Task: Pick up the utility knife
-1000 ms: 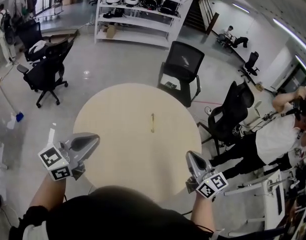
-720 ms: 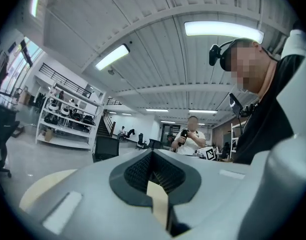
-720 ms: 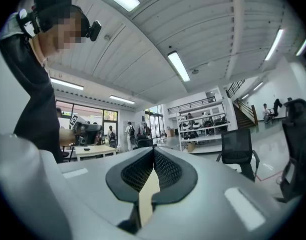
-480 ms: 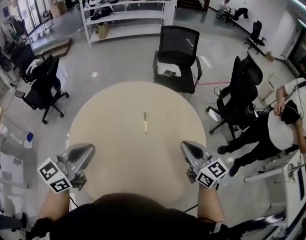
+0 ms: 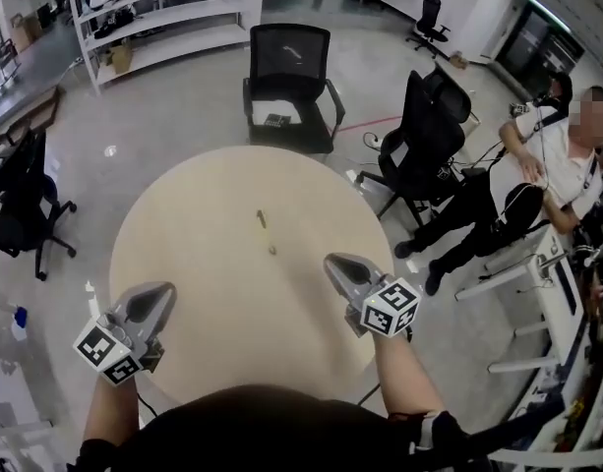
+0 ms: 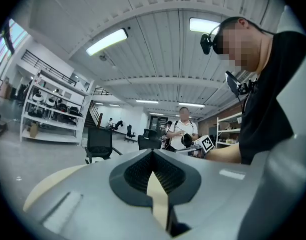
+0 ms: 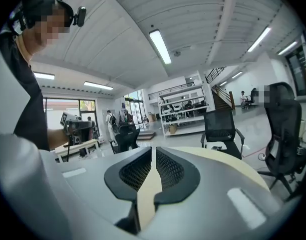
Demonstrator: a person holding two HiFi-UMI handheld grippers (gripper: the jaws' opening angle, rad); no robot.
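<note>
Grey floor [image 5: 163, 136] spreads across the workshop, with white shelving [image 5: 173, 13] in the upper left of the frame. We stand at a round, pale table [image 5: 183, 234] that fills the middle of the head view. 1 black office chair [image 5: 286, 62] stands just above the table, and a second chair [image 5: 424, 131] is at the upper right. A seated person [image 5: 537, 180] is near the right edge.

Our left gripper [image 5: 161, 291] hangs at the lower left over the table's rim, its jaws together and empty. Our right gripper [image 5: 332, 262] is at the lower right; its jaws have just been opening to a thin slit, with nothing between them.

The utility knife [image 5: 266, 232] lies flat near the table's middle, above and between the 2 grippers, well apart from both.
</note>
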